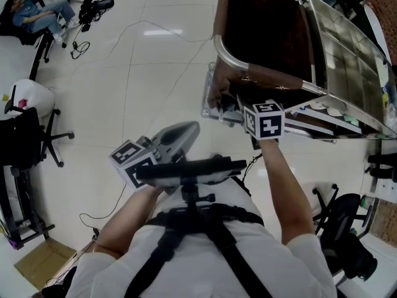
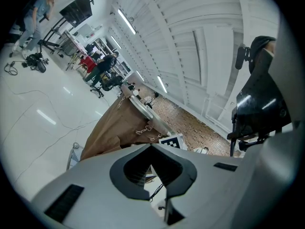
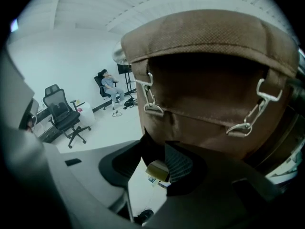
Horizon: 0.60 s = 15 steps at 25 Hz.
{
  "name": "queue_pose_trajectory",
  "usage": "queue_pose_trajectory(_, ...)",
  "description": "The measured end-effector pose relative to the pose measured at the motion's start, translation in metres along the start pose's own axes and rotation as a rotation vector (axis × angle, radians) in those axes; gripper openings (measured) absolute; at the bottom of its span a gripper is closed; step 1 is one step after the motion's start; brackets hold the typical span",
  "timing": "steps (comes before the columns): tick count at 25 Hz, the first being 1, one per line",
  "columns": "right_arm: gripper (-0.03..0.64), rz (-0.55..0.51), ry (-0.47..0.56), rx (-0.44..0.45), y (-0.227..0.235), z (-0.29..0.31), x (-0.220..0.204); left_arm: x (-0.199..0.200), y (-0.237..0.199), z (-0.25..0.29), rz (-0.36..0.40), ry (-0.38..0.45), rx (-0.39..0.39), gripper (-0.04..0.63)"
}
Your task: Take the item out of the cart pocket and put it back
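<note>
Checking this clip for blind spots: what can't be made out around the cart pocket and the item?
- The small tan item: right gripper view, too small and dim to identify, half hidden inside the right gripper.
- The inside of the cart pocket: head view, blocked by the right gripper.
- The far side of the cart: cut off by the head view's right edge.

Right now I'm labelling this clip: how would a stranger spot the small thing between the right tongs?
On the cart, find the brown fabric bag, hung by metal clips. At its front, the right tongs stand open around a small tan block, the only pale thing against dark pads and brown cloth.
</note>
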State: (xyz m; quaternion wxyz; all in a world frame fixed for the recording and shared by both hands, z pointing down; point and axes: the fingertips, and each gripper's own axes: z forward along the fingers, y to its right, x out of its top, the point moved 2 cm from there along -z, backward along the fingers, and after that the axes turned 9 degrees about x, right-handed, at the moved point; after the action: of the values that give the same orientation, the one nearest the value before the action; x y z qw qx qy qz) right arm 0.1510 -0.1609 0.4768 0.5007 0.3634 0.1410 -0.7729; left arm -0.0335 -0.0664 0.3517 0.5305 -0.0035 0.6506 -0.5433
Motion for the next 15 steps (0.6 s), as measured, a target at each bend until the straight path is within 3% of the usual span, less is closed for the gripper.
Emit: queue_pose_trajectory(15,0.161,0.017,0.058,-0.019,-0.003,-0.026,0.008,-0.005,0.009,0.005,0.016,-0.024,-0.035,-0.005)
